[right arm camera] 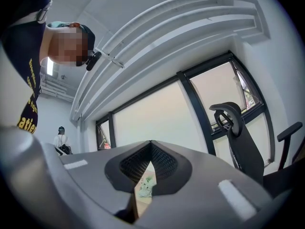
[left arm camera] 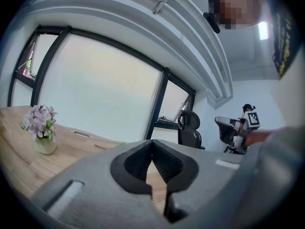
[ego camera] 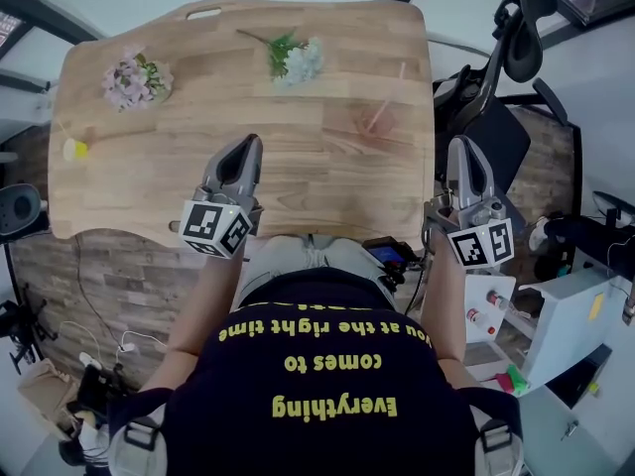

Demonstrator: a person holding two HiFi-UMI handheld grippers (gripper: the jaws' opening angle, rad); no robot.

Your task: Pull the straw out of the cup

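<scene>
1. Only the head view shows the cup (ego camera: 371, 122) and the straw (ego camera: 387, 95). The clear cup stands on the right part of the counter (ego camera: 198, 181), about midway between its far and near edges.
2. The straw sits in the cup. It looks faint, but its long axis slants from the cup toward the counter's far right corner, free end that way.
3. The head view also shows a small yellow thing (ego camera: 75, 150) near the counter's left edge.
4. My left tool (ego camera: 250, 147) hangs over the counter's near edge, pointing across it. The cup is well apart from it.
5. My right tool (ego camera: 462, 147) is just off the counter's right edge, beside its near corner.
6. The left gripper view shows my left tool (left arm camera: 152, 144) with its jaws closed tip to tip and nothing between them. Beyond it are purple flowers (left arm camera: 40, 123) in a pale vase on the counter's left part, a big window (left arm camera: 105, 89) and a black chair (left arm camera: 190, 128).
7. Those purple flowers (ego camera: 134, 77) sit near the counter's far left corner in the head view. A white-and-green bunch (ego camera: 295, 59) lies by the middle of its far edge.
8. The right gripper view shows my right tool (right arm camera: 151, 144) closed and empty too. Through the slit below the tips shows a scrap of white and green (right arm camera: 145, 185), likely that bunch. The chair (right arm camera: 238, 132) stands to the counter's right.
</scene>
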